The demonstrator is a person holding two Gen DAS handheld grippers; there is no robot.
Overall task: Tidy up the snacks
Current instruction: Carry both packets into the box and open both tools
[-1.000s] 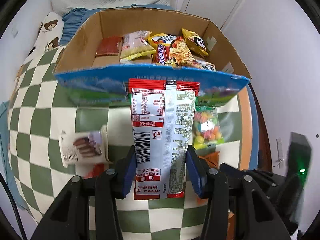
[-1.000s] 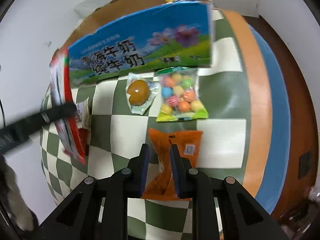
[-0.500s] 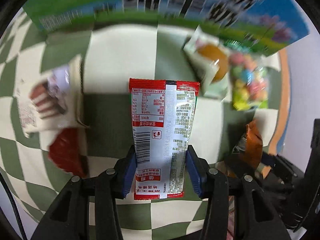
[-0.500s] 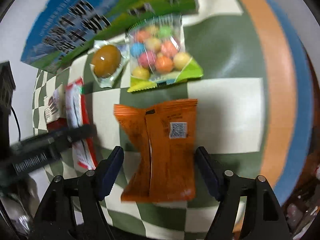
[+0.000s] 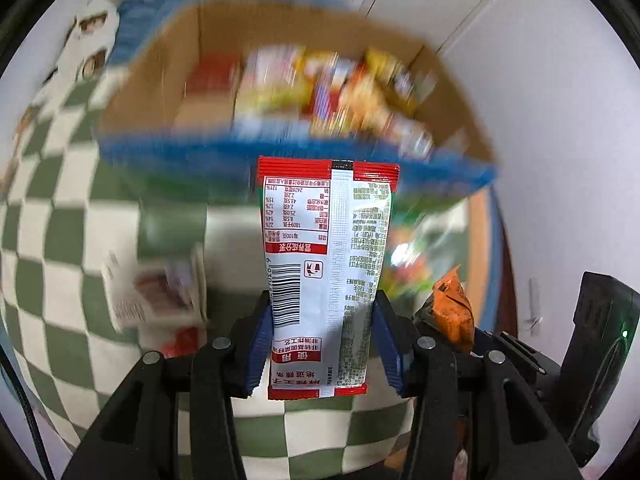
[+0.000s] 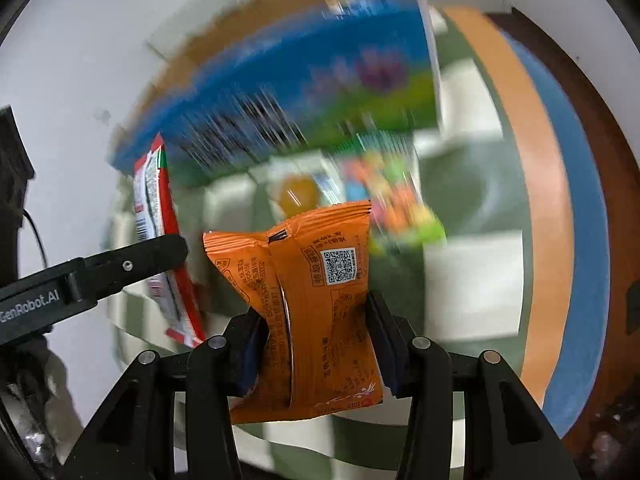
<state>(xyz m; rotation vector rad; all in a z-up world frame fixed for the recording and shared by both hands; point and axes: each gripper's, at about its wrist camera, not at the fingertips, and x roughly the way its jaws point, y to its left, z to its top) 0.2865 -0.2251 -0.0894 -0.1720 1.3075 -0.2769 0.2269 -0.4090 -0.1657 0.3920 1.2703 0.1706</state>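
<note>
My left gripper [image 5: 322, 344] is shut on a red and white snack packet [image 5: 326, 264] and holds it upright above the checked cloth, just in front of the cardboard box [image 5: 168, 52] with several snacks inside. My right gripper [image 6: 316, 340] is shut on an orange snack packet [image 6: 316, 300] and holds it off the table. The orange packet also shows at the right of the left wrist view [image 5: 452, 312]. The red and white packet and the left gripper's finger [image 6: 120, 268] show at the left of the right wrist view.
On the green and white checked cloth [image 5: 48, 240] lie a white biscuit packet [image 5: 152, 292], a bag of coloured candies [image 6: 392, 196] and a packet with a brown egg [image 6: 298, 196]. The box's blue printed wall [image 6: 320, 92] stands behind them. White walls close in at the right.
My right gripper has closed on the orange packet and lifted it. My left gripper has swung up from the cloth towards the box with its packet. Both views are blurred by motion.
</note>
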